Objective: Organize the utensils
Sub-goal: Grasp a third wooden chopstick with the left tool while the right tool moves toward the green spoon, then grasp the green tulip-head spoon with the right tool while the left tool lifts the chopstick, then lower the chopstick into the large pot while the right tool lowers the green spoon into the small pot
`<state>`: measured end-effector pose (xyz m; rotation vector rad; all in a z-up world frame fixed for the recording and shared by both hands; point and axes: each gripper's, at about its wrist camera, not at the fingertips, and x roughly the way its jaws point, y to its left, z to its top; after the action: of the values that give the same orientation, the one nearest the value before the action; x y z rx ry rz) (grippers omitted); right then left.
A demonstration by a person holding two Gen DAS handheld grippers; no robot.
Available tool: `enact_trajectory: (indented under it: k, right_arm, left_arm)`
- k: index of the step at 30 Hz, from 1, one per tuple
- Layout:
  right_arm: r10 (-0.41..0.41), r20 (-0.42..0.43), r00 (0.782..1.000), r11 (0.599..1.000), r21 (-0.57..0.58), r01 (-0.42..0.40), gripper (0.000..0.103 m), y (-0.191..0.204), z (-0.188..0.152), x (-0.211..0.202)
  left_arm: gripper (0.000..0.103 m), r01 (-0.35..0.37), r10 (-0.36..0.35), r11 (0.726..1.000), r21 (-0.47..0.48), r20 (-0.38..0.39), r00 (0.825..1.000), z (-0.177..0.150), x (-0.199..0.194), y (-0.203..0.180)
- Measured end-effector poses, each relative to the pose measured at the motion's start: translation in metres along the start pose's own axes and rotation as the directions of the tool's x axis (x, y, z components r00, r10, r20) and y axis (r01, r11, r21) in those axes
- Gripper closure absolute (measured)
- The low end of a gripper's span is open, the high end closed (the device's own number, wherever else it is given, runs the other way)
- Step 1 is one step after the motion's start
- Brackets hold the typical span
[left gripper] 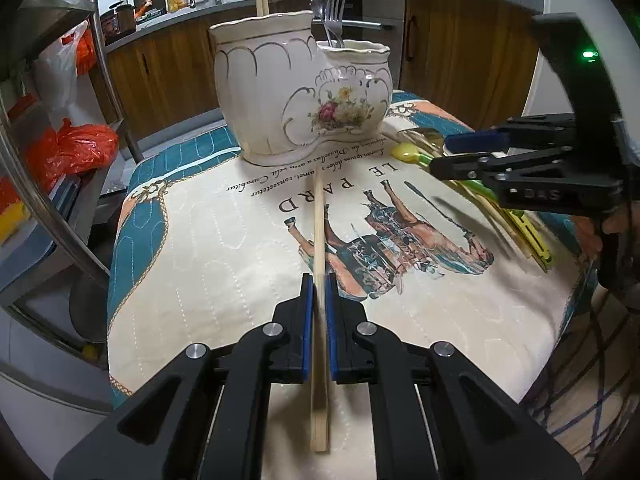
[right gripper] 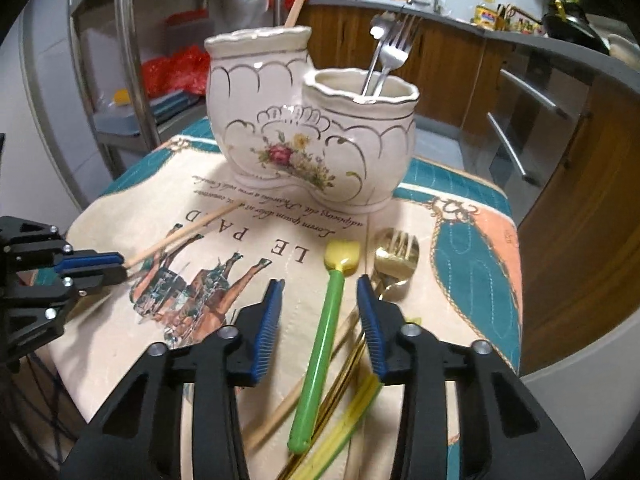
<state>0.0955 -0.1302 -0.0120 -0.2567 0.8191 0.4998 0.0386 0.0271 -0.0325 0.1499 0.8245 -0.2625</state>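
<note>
Only the left wrist view shows the left tongs (left gripper: pixel 320 280) clamped on a single wooden chopstick (left gripper: pixel 319 216), its pale shaft running forward between the blue pads toward the foot of the ceramic holder (left gripper: pixel 296 92). The right wrist view alone shows what lies under the right tongs (right gripper: pixel 320 284): a green-handled spoon with a yellow bowl (right gripper: pixel 326 320), which sits between the parted pads without either one touching it, beside a gold fork (right gripper: pixel 396 252) and more thin sticks (their number is hard to tell). The holder is glazed white, scalloped, trimmed in gilt lines with a painted rose, and has two joined cups; steel forks (right gripper: pixel 390 52) stand in the lower one. All rests on a quilted printed cloth (left gripper: pixel 200 280) covering the worktop. Both tongs point steeply downward over it.
</note>
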Motion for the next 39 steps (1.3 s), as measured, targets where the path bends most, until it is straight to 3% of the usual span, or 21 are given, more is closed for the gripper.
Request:
enact_trajectory:
  k: [4, 11, 15, 17, 23, 26, 29, 36, 39]
  right_arm:
    - [-0.002, -0.037, 0.999, 1.0, 0.008, 0.002, 0.079, -0.001, 0.004, 0.008]
    - [-0.013, -0.105, 0.994, 0.999, 0.028, 0.017, 0.081, -0.002, 0.006, 0.021]
    - [0.001, -0.102, 0.995, 0.999, 0.044, 0.004, 0.093, -0.003, 0.007, 0.022]
    - [-0.003, -0.09, 0.996, 0.999, 0.047, 0.007, 0.093, -0.003, 0.008, 0.021]
    - [0.017, 0.016, 1.0, 0.998, 0.053, -0.018, 0.093, -0.001, 0.011, -0.002]
    - [0.052, 0.123, 0.991, 0.996, 0.062, -0.06, 0.093, -0.001, 0.012, -0.023]
    - [0.062, 0.203, 0.977, 0.995, 0.064, -0.077, 0.093, 0.0, 0.01, -0.037]
    - [0.063, 0.293, 0.954, 0.99, 0.102, -0.097, 0.093, -0.009, 0.007, -0.05]
    - [0.065, 0.331, 0.941, 0.987, 0.115, -0.109, 0.093, -0.014, 0.011, -0.056]
  left_arm:
    - [0.097, 0.019, -0.019, 1.0, 0.004, 0.01, 1.0, -0.002, -0.002, -0.001]
    - [0.097, 0.04, -0.041, 0.999, 0.005, 0.014, 0.999, -0.003, -0.001, 0.002]
    - [0.097, 0.056, -0.056, 0.998, 0.008, 0.004, 0.998, -0.005, 0.003, 0.003]
    - [0.097, 0.063, -0.063, 0.998, 0.011, 0.019, 0.998, -0.006, 0.001, 0.002]
    - [0.097, 0.1, -0.103, 0.994, 0.036, 0.094, 0.99, -0.005, -0.013, 0.005]
    - [0.097, 0.114, -0.12, 0.992, 0.052, 0.145, 0.982, -0.004, -0.021, 0.005]
    - [0.097, 0.111, -0.123, 0.991, 0.071, 0.212, 0.97, -0.005, -0.027, 0.003]
    - [0.097, 0.111, -0.125, 0.992, 0.061, 0.321, 0.939, -0.004, -0.033, 0.007]
    - [0.097, 0.103, -0.119, 0.993, 0.064, 0.387, 0.914, 0.01, -0.045, 0.009]
